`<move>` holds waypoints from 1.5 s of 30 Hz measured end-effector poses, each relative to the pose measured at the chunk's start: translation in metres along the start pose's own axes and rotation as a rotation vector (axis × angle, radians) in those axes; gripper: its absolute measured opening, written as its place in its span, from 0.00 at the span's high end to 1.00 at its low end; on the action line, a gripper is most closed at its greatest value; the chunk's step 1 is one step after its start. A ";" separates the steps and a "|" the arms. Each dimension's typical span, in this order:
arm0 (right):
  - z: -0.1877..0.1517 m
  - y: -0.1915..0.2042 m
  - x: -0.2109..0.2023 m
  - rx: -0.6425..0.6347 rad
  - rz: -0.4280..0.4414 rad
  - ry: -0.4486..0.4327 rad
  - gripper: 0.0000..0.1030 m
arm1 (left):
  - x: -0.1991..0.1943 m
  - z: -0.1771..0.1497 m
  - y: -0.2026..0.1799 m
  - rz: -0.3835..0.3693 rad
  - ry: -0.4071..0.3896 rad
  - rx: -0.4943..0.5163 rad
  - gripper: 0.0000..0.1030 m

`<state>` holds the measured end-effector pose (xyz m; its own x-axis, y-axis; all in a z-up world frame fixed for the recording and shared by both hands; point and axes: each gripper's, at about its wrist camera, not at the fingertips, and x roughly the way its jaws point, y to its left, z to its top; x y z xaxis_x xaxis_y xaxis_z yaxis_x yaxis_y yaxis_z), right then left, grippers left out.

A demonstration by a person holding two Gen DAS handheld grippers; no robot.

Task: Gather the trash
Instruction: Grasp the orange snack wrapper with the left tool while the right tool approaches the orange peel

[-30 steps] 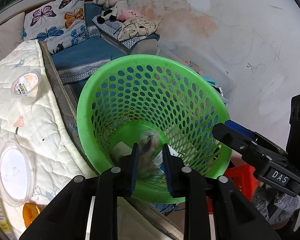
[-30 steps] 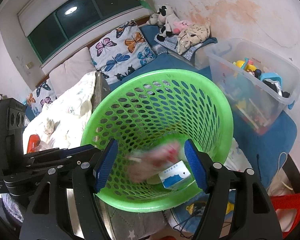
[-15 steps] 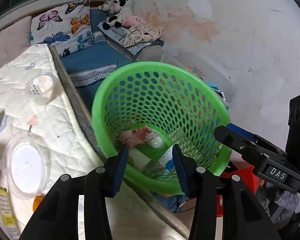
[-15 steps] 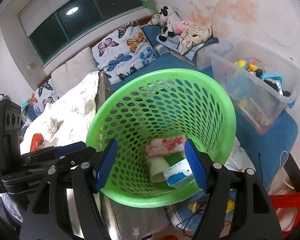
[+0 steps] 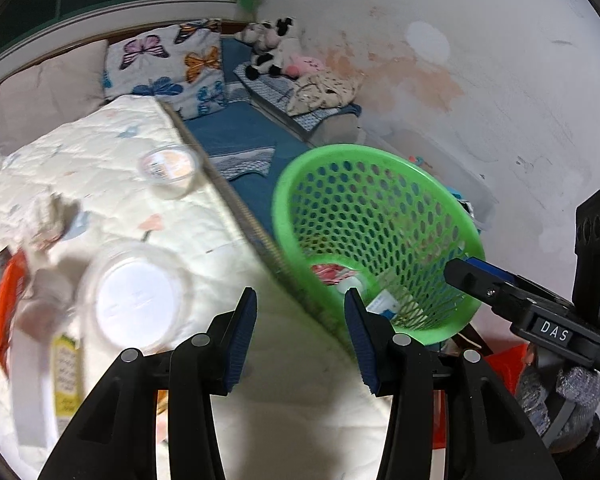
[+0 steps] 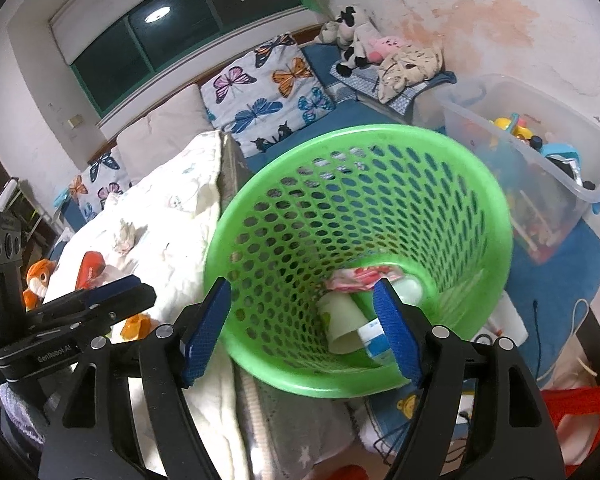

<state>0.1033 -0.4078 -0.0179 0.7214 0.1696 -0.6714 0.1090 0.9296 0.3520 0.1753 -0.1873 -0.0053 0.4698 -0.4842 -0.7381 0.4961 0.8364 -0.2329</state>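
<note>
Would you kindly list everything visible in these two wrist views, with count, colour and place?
basket: one, green, perforated, beside the bed.
trash in basket: pink wrapper, pale cup, blue-white carton, at the bottom.
quilt: one, cream, on the bed.
sealed cup: one, clear, on the quilt near its edge.
round lid: one, clear, on the quilt.
crumpled tissue: one, white, on the quilt.
orange packet: one, at the quilt's left.
butterfly pillow: white, by the window.
plush toys: a pile, far corner.
toy bin: one, clear, right of basket.
left gripper: black, blue pads, open, empty.
right gripper: same, jaws opening, nothing held.
</note>
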 end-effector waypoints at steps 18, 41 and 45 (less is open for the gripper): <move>-0.018 0.070 0.019 -0.117 0.088 0.058 0.29 | -0.065 -0.035 0.085 0.119 -0.070 -0.164 0.54; -0.061 0.169 0.075 -0.283 0.193 0.212 0.28 | -0.103 -0.070 0.149 0.183 -0.113 -0.318 0.50; -0.065 0.178 0.084 -0.298 0.188 0.224 0.28 | -0.106 -0.074 0.153 0.185 -0.111 -0.330 0.50</move>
<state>0.1389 -0.2066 -0.0543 0.5396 0.3821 -0.7502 -0.2372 0.9240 0.3000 0.1475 0.0113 -0.0103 0.6142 -0.3275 -0.7179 0.1427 0.9409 -0.3071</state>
